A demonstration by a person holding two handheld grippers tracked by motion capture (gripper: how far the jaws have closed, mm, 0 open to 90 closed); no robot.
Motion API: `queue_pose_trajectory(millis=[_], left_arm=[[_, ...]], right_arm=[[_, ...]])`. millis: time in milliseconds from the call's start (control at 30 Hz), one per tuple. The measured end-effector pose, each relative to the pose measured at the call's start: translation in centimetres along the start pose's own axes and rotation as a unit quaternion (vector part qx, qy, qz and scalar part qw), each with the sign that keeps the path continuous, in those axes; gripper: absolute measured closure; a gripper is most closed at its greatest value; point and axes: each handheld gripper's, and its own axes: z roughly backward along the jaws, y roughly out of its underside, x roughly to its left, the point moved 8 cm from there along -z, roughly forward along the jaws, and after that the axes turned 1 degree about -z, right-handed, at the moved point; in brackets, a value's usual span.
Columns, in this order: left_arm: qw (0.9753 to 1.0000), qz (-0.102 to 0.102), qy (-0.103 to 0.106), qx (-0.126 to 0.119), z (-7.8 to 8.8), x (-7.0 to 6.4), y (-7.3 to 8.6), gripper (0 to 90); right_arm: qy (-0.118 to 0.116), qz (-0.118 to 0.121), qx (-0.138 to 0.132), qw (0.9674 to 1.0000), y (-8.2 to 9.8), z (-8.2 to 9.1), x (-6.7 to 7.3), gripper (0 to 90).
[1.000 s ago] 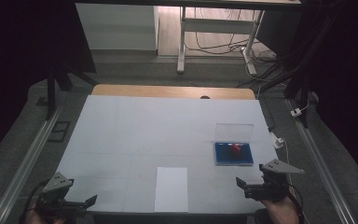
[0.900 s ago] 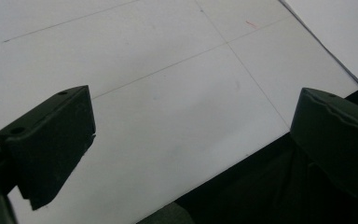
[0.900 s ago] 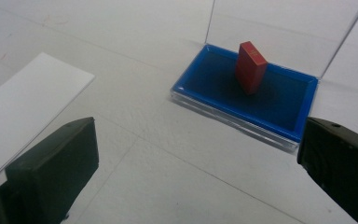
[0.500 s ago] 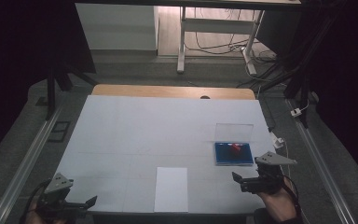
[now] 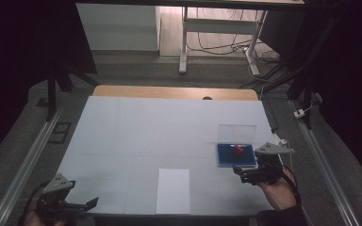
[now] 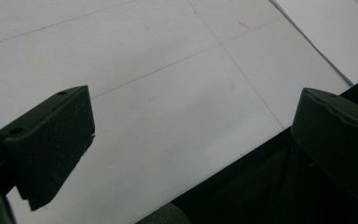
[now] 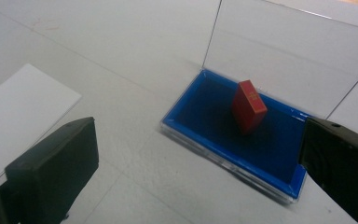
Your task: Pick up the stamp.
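One worktop point(image 5: 136, 136), covered white, with a strip of bare wood along its far edge. One blue tray point(image 5: 236, 155) on it, toward the right side, with one clear lid point(image 5: 236, 133) standing upright at the tray's far edge. One red block point(image 5: 238, 150) inside the tray, tilted on an edge rather than lying flat; in the right gripper view, the same red block point(image 7: 248, 106) leaning near the middle of the blue tray point(image 7: 200, 112), with the clear lid point(image 7: 289, 56) rising behind it. One white sheet point(image 5: 173, 190) lying flat to the left of the tray and nearer the worktop's front edge; also at the left of the right gripper view as a white sheet point(image 7: 23, 112).

Two grippers, each held in one hand. Right gripper point(image 5: 241, 173) just in front of the tray, close to its near right corner, not touching it; fingers point(image 7: 51, 163) spread wide with the tray and block between them farther off, nothing held. Left gripper point(image 5: 88, 204) far to the left of the tray, at the worktop's front left corner; fingers point(image 6: 51, 140) likewise wide apart, holding nothing, over the white surface and its front edge.
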Motion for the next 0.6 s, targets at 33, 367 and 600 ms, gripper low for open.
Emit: queue_pose_trajectory(millis=[33, 367, 600], left_arm=[[1.0000, -0.001, 0.001, -0.002, 0.0, 0.0, 0.0, 0.5], [1.0000, 0.006, 0.007, 0.003, -0.3, 0.0, -0.2, 0.5], [0.9999, 0.008, 0.009, 0.010, -0.5, 0.0, -0.2, 0.0]], right_arm=[[-0.001, 0.000, 0.002, 1.0000, 0.0, -0.2, -0.1, 0.0], [-0.003, -0.011, 0.006, 0.9999, -0.9, -1.3, -1.0, 0.0], [0.005, -0.004, 0.010, 0.9999, -1.8, -2.1, -1.4, 0.0]])
